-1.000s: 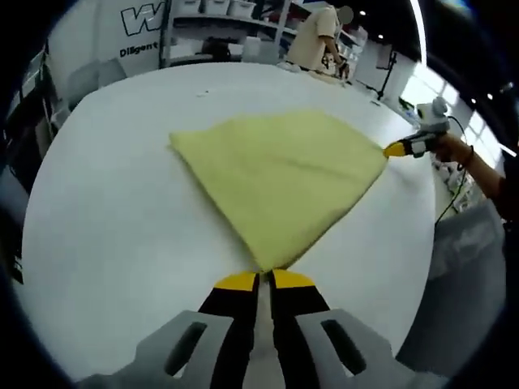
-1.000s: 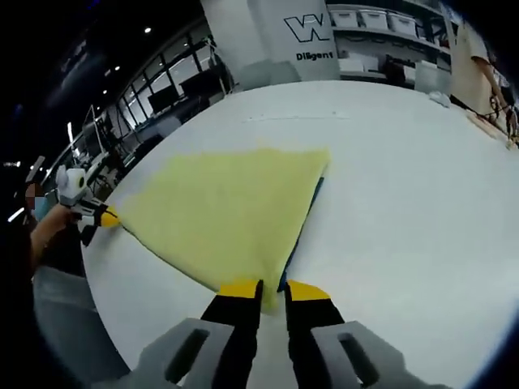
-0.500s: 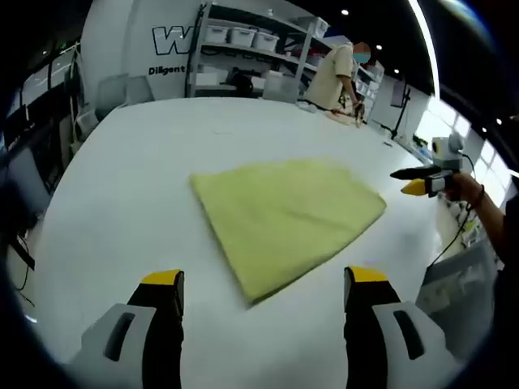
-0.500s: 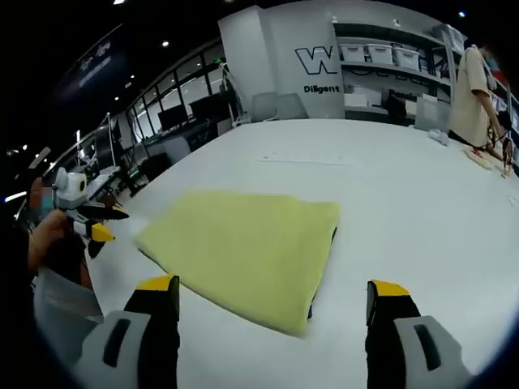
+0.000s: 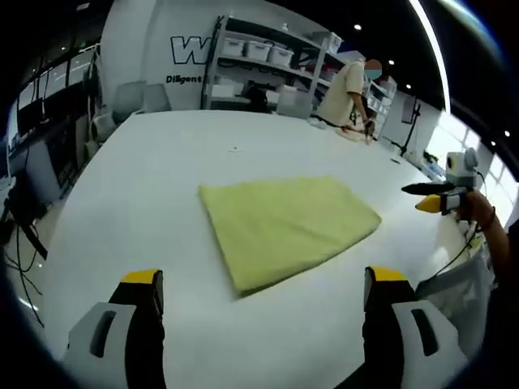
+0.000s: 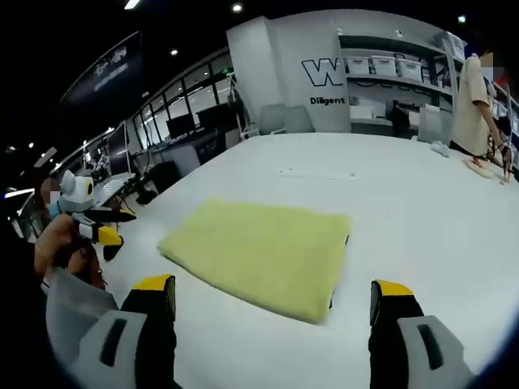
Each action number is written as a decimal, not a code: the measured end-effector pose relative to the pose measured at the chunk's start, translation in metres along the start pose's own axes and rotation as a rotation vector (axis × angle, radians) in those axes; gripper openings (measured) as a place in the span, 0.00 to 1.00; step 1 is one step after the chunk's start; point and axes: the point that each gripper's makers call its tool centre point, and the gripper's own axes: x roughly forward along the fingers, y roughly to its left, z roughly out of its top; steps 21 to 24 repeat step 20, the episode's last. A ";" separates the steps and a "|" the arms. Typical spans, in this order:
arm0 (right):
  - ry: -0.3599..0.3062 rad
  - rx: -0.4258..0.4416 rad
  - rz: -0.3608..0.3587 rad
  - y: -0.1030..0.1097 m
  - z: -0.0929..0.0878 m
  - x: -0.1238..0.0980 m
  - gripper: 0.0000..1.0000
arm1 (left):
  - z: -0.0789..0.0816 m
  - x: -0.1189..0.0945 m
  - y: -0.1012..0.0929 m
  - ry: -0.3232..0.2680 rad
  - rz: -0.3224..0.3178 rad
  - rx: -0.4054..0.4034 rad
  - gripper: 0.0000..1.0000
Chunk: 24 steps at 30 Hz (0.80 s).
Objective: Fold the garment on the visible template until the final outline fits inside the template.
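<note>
A pale yellow fabric garment, folded into a flat rectangle [image 5: 285, 228], lies near the middle of the broad white desk [image 5: 122, 203], well clear of every edge. A thin dark sliver along its side in the right gripper view [image 6: 338, 271] may be the template beneath it, though the angle is too low to be sure. The left gripper [image 5: 263, 304] hangs above the near edge of the desk with its jaws spread wide and holding nothing. The right gripper [image 6: 272, 312] is likewise parted and empty. Both stand apart from the cloth, presumably to leave the fold undisturbed and in plain sight. The folding looks finished or close to it. A person in a beige top [image 5: 347, 85] works at the far edge of the desk.
</note>
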 end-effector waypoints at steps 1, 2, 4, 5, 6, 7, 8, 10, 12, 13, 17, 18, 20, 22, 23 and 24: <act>-0.001 -0.001 -0.003 0.001 -0.001 0.000 0.99 | -0.001 -0.001 0.000 0.000 0.001 0.000 0.99; 0.000 -0.001 -0.005 0.002 -0.002 0.000 0.99 | -0.001 -0.002 -0.001 0.002 -0.001 0.000 0.99; -0.004 -0.003 -0.012 0.002 -0.003 0.000 0.99 | -0.001 -0.003 -0.001 0.003 0.001 -0.003 0.99; -0.003 -0.005 -0.013 0.003 -0.003 0.000 0.99 | 0.000 -0.004 0.000 0.003 -0.001 0.000 0.99; -0.002 -0.004 -0.012 0.003 -0.003 0.000 0.99 | 0.000 -0.004 0.000 0.003 0.000 0.001 0.99; -0.005 -0.004 -0.008 0.004 -0.003 0.000 0.99 | 0.001 -0.004 0.002 0.003 0.001 0.003 0.99; -0.005 -0.003 -0.006 0.005 -0.003 0.000 0.99 | 0.001 -0.004 0.002 0.006 0.000 0.004 0.99; -0.006 -0.006 -0.007 0.005 -0.003 0.000 0.99 | 0.001 -0.004 0.001 0.005 -0.001 0.006 0.99; -0.006 -0.011 -0.007 0.005 -0.003 0.000 0.99 | 0.002 -0.003 0.001 0.002 -0.003 0.010 0.99; -0.002 -0.011 -0.005 0.006 -0.004 0.000 0.99 | 0.001 -0.003 0.001 0.005 -0.005 0.010 0.99; 0.005 -0.011 -0.002 0.008 -0.005 0.000 0.99 | 0.000 -0.002 0.002 0.014 -0.006 0.011 0.99; 0.006 -0.010 0.000 0.008 -0.005 0.001 0.99 | -0.001 -0.002 0.003 0.017 -0.005 0.011 0.99; 0.006 -0.008 0.001 0.008 -0.005 0.001 0.99 | -0.001 -0.002 0.005 0.017 -0.005 0.008 0.99; 0.006 -0.008 0.001 0.008 -0.005 0.001 0.99 | -0.001 -0.002 0.005 0.017 -0.005 0.008 0.99; 0.006 -0.008 0.001 0.008 -0.005 0.001 0.99 | -0.001 -0.002 0.005 0.017 -0.005 0.008 0.99; 0.006 -0.008 0.001 0.008 -0.005 0.001 0.99 | -0.001 -0.002 0.005 0.017 -0.005 0.008 0.99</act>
